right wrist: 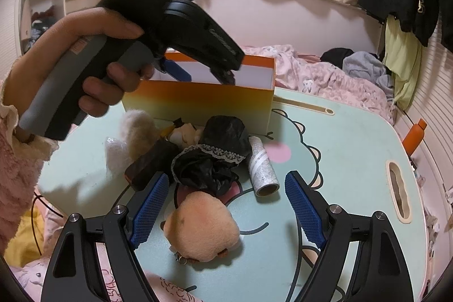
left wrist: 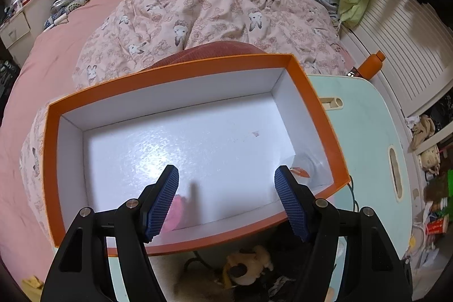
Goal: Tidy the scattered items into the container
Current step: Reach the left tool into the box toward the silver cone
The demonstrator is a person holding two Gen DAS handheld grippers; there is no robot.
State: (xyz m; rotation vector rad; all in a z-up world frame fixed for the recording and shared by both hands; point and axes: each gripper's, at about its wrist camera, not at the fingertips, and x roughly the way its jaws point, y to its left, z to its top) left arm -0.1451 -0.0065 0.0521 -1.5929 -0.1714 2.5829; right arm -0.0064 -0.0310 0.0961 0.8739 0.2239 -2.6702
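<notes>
Hovering wide open and empty at lower centre, the right gripper (right wrist: 226, 205) frames a peach plush toy (right wrist: 203, 228) on the table (right wrist: 339, 160); beyond lie black lace fabric (right wrist: 215, 160) and a paper roll (right wrist: 263, 169), then the orange box (right wrist: 198, 101). Left gripper (left wrist: 226, 200), spread wide and empty, points into that box (left wrist: 170, 75), with a pink item (left wrist: 175, 212) inside, low in the frame

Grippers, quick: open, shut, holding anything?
Left gripper: open, empty, over the orange box.
Right gripper: open, empty, above the peach plush toy.
</notes>
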